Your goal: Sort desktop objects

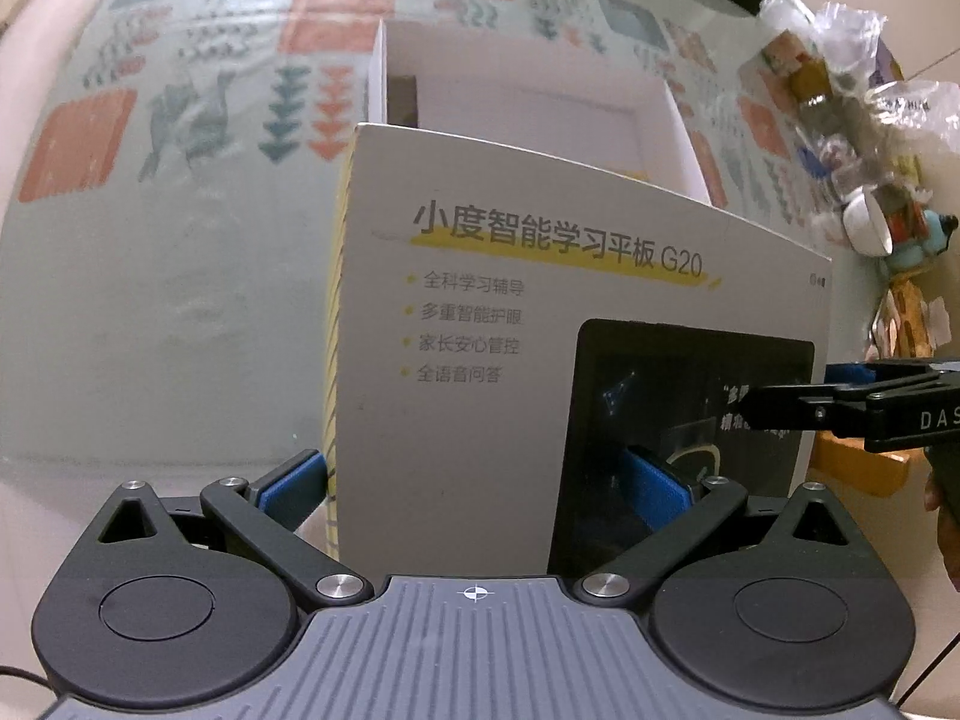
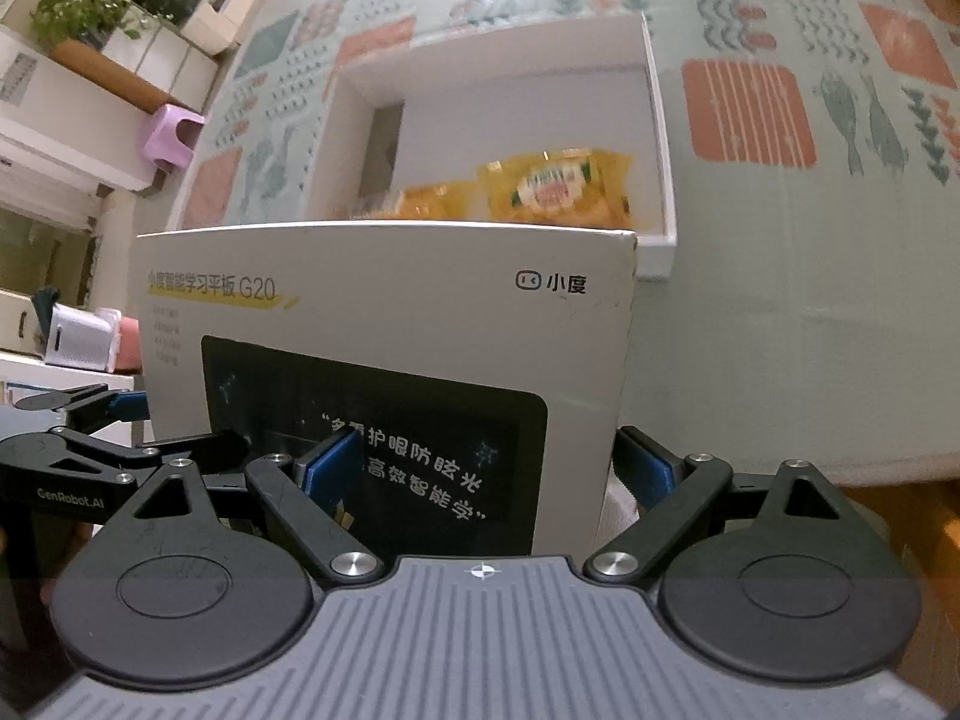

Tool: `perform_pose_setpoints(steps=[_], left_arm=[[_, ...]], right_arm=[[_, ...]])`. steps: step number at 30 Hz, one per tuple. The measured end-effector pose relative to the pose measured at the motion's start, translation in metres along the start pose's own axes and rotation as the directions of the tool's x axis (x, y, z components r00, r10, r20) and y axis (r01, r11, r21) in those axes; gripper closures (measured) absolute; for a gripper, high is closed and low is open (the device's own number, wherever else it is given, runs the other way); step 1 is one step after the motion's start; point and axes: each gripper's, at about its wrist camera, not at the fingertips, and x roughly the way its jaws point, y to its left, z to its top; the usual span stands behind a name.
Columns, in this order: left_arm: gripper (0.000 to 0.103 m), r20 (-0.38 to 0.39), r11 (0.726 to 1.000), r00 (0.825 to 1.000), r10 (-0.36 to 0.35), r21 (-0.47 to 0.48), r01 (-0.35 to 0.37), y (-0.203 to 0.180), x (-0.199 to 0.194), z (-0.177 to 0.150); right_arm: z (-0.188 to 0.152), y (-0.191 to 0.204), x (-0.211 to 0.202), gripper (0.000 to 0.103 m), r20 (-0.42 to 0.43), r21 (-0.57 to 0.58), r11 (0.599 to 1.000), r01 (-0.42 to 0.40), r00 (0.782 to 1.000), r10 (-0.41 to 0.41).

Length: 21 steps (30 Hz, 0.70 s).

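Above open white box (image 2: 657, 138): printed lid (image 2: 384, 324) held upright by both grippers. Left gripper (image 1: 480, 480) clamped on lid's left edge, right gripper (image 2: 486, 468) on right edge, prob. for level lowering. Snack packets (image 2: 558, 186) already inside box.

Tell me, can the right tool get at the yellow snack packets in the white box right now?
Probably not: the right tool straddles the box lid, which stands upright between it and the snack packets.
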Motion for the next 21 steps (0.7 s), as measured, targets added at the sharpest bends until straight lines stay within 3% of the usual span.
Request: perform_pose_setpoints(steps=[21], left_arm=[[0.000, -0.060, 0.999, 0.998, 0.004, -0.035, -0.006, -0.008, 0.016, -0.030]], right_arm=[[-0.021, -0.009, 0.003, 0.000, -0.017, -0.045, 0.999, 0.013, 1.000, -0.014]])
